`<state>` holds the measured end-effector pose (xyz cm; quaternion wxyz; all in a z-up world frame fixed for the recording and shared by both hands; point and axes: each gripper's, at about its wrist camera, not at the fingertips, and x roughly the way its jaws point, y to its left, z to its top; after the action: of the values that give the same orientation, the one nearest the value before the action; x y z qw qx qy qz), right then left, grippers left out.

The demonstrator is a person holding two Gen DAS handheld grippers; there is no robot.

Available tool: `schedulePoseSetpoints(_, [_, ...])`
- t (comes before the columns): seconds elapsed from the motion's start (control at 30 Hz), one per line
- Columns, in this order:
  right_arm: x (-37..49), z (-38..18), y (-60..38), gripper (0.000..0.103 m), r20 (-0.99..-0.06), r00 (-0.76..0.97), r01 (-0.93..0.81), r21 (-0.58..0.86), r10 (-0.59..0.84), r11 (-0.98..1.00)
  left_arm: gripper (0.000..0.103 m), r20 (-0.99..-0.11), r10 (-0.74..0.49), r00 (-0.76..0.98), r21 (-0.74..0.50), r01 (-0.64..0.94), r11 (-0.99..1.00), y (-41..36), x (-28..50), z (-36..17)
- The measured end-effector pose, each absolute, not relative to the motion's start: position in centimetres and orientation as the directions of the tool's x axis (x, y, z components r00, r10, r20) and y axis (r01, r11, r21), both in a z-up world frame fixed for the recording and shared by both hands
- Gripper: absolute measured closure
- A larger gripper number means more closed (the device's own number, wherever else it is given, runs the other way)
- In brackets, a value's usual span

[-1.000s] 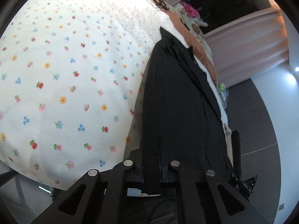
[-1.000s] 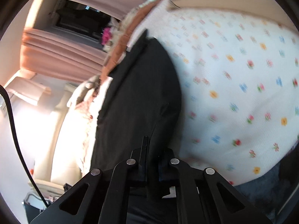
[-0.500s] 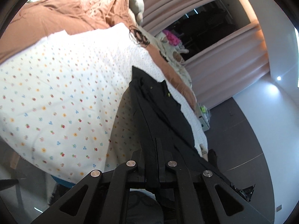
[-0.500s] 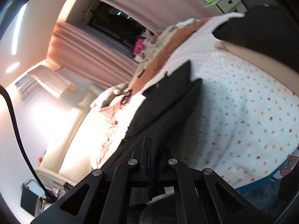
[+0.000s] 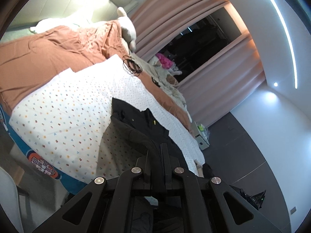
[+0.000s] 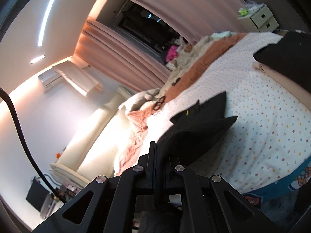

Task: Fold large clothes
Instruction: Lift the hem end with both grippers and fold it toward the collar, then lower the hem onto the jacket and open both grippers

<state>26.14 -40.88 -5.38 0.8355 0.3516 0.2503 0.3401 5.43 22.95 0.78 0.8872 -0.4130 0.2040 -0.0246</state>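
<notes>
Black fabric garment (image 5: 143, 124) (image 6: 196, 128) runs from the white flower-dotted bedsheet (image 5: 64, 116) (image 6: 268, 120) up into both grippers: left gripper (image 5: 157, 155) and right gripper (image 6: 161, 155) each have fingers clamped on a lifted edge.

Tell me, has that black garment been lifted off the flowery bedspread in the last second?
Yes. The black garment lay flat and close on the floral bedspread earlier; now both grippers hold its near end raised and pulled back, while the far end stays on the bed.
</notes>
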Motion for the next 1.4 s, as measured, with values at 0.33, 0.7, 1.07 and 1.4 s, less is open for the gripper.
schedulePoseSetpoints(0.33, [24.5, -2.3, -40.7, 0.098, -0.133, 0.664, -0.434, 0.732, 0.736, 0.525, 0.098, -0.301, -0.187, 0.935, -0.717, -0.093, 0.691, 22.4, 4.2, 4.4])
schedulePoseSetpoints(0.7, [32.4, -0.6, -38.8, 0.098, -0.130, 0.674, -0.414, 0.748, 0.727, 0.518, 0.098, -0.307, -0.162, 0.938, -0.721, -0.118, 0.683, 24.8, 12.1, 6.1])
schedulePoseSetpoints(1.07, [42.2, 0.7, -36.4, 0.098, -0.171, 0.691, -0.387, 0.733, 0.702, 0.559, 0.097, -0.361, -0.128, 0.924, -0.681, -0.167, 0.713, 26.9, 22.3, 7.2])
schedulePoseSetpoints(1.4, [50.4, -1.3, -34.8, 0.098, -0.270, 0.691, -0.318, 0.719, 0.670, 0.618, 0.097, -0.449, -0.121, 0.885, -0.639, -0.223, 0.737, 28.2, 31.9, 4.5])
